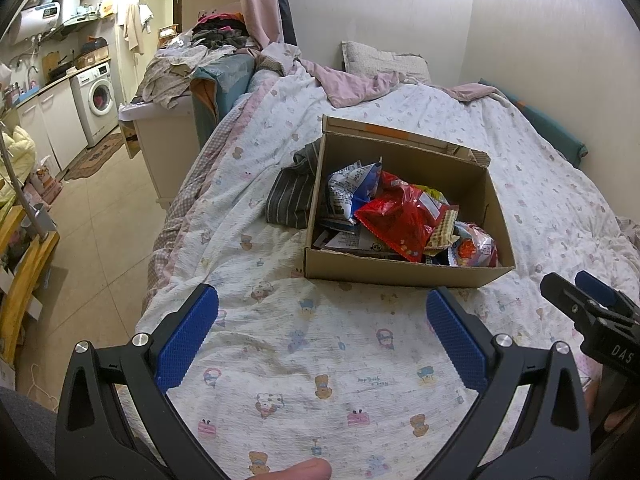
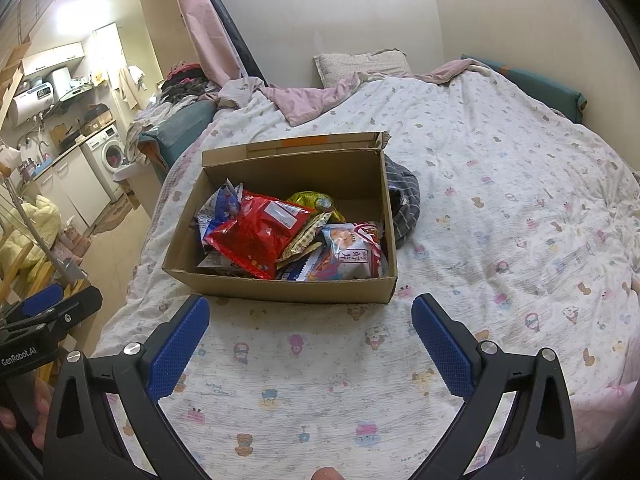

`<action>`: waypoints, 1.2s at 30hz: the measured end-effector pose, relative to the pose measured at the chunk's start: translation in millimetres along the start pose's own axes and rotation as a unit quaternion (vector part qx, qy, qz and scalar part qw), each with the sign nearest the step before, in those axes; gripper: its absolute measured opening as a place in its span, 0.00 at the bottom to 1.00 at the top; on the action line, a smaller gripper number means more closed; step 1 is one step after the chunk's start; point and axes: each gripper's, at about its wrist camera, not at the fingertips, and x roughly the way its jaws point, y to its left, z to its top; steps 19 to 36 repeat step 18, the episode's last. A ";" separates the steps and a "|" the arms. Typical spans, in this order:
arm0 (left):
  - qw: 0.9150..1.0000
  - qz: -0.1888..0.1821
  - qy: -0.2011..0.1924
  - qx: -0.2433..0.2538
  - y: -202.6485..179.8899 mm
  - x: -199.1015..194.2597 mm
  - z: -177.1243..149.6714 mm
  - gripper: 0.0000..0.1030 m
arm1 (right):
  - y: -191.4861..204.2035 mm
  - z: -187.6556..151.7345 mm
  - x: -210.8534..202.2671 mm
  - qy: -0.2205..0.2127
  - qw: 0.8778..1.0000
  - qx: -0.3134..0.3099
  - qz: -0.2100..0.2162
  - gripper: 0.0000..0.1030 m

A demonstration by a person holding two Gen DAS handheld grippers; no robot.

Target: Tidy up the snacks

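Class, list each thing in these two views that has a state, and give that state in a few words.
cardboard box: open, flap up, full of snacks
red snack bag: sealed, lying on top of the pile
left tool: open, empty
right tool: open, empty
striped cloth: crumpled beside the box
quilt: spread over the bed

Open cardboard box (image 2: pixel 280 284) sits flat on the bed, flaps up at the far side. Inside, snack packets piled loosely (not sorted): red bag (image 2: pixel 256 236) on top, tilted; blue-and-white packet (image 2: pixel 220 204) at the left; yellow-green packet (image 2: pixel 314 200) toward the back; orange-and-white pouch (image 2: pixel 348 254) at the right front corner. Flat packets underneath, mostly hidden.
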 end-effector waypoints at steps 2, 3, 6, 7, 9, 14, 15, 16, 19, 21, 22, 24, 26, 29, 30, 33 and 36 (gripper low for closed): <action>1.000 0.000 0.000 0.001 0.1 0.0 0.0 1.00 | 0.1 -0.1 -0.1 0.000 1.000 0.000 0.000 1.00; 1.000 0.000 0.000 0.001 0.2 0.0 -0.1 1.00 | 0.2 -0.1 -0.1 0.000 1.000 0.000 0.000 1.00; 1.000 0.000 0.000 0.000 0.1 0.2 0.1 1.00 | -0.3 0.3 -0.5 0.000 1.000 0.000 0.000 1.00; 1.000 0.000 0.001 0.001 -0.1 0.2 0.2 1.00 | -0.6 0.4 -0.6 0.000 1.000 0.000 0.000 1.00; 1.000 0.000 0.001 0.001 -0.1 0.3 -0.2 1.00 | -0.7 0.4 -0.6 0.001 1.000 -0.001 -0.001 1.00; 1.000 -0.001 0.005 0.001 -1.6 1.7 -1.9 1.00 | 0.4 0.4 -0.1 0.001 1.000 -0.006 -0.002 1.00; 1.000 -0.003 0.005 0.001 -1.5 1.8 -2.6 1.00 | 0.5 0.4 0.2 0.001 1.000 -0.007 -0.002 1.00; 1.000 -0.004 0.004 0.000 -1.4 1.6 -3.5 1.00 | 0.7 0.6 0.6 0.001 1.000 -0.008 -0.002 1.00; 1.000 -0.010 0.007 -0.002 -1.6 2.7 -4.1 1.00 | 1.0 0.7 0.8 0.001 1.000 -0.009 -0.003 1.00; 1.000 -0.010 0.007 -0.002 -1.6 2.7 -4.1 1.00 | 1.0 0.7 0.8 0.001 1.000 -0.009 -0.003 1.00; 1.000 -0.010 0.007 -0.002 -1.6 2.7 -4.1 1.00 | 1.0 0.7 0.8 0.001 1.000 -0.009 -0.003 1.00; 1.000 -0.010 0.007 -0.002 -1.6 2.7 -4.1 1.00 | 1.0 0.7 0.8 0.001 1.000 -0.009 -0.003 1.00; 1.000 -0.010 0.007 -0.002 -1.6 2.7 -4.1 1.00 | 1.0 0.7 0.8 0.001 1.000 -0.009 -0.003 1.00; 1.000 -0.010 0.007 -0.002 -1.6 2.7 -4.1 1.00 | 1.0 0.7 0.8 0.001 1.000 -0.009 -0.003 1.00; 1.000 -0.010 0.007 -0.002 -1.6 2.7 -4.1 1.00 | 1.0 0.7 0.8 0.001 1.000 -0.009 -0.003 1.00; 1.000 -0.010 0.007 -0.002 -1.6 2.7 -4.1 1.00 | 1.0 0.7 0.8 0.001 1.000 -0.009 -0.003 1.00; 1.000 -0.010 0.007 -0.002 -1.6 2.7 -4.1 1.00 | 1.0 0.7 0.8 0.001 1.000 -0.009 -0.003 1.00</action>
